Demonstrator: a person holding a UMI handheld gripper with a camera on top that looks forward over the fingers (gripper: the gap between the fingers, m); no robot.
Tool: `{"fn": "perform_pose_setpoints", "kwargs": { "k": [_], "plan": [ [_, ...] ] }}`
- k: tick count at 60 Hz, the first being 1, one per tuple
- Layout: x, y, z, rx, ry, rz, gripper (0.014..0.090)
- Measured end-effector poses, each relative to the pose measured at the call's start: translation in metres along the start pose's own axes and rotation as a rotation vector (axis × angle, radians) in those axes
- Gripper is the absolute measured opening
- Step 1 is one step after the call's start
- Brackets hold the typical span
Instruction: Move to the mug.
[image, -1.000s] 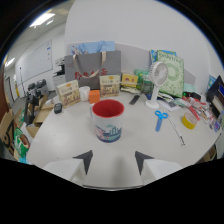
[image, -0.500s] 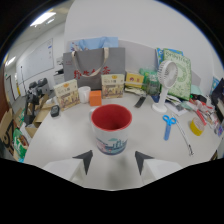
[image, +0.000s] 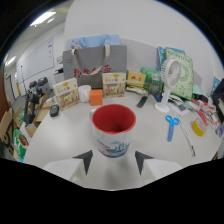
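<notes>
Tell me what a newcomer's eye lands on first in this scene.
The mug, red inside with a printed white outside, dominates: it stands on the white table just ahead of the open gripper, its base reaching between the jaws. Behind it a grey tote bag with red lettering stands at the back of the table. To the right, blue scissors lie near a white desk fan.
</notes>
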Motion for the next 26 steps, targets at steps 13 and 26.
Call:
{"fn": "perform_pose_setpoints", "kwargs": {
  "k": [13,26],
  "plan": [
    [0.0011,0.0014,0.0025,-0.004,0.005,-0.003,0.0841],
    [0.0018,0.0020,0.0028,-0.002,0.009,-0.002,0.0843]
  ]
}}
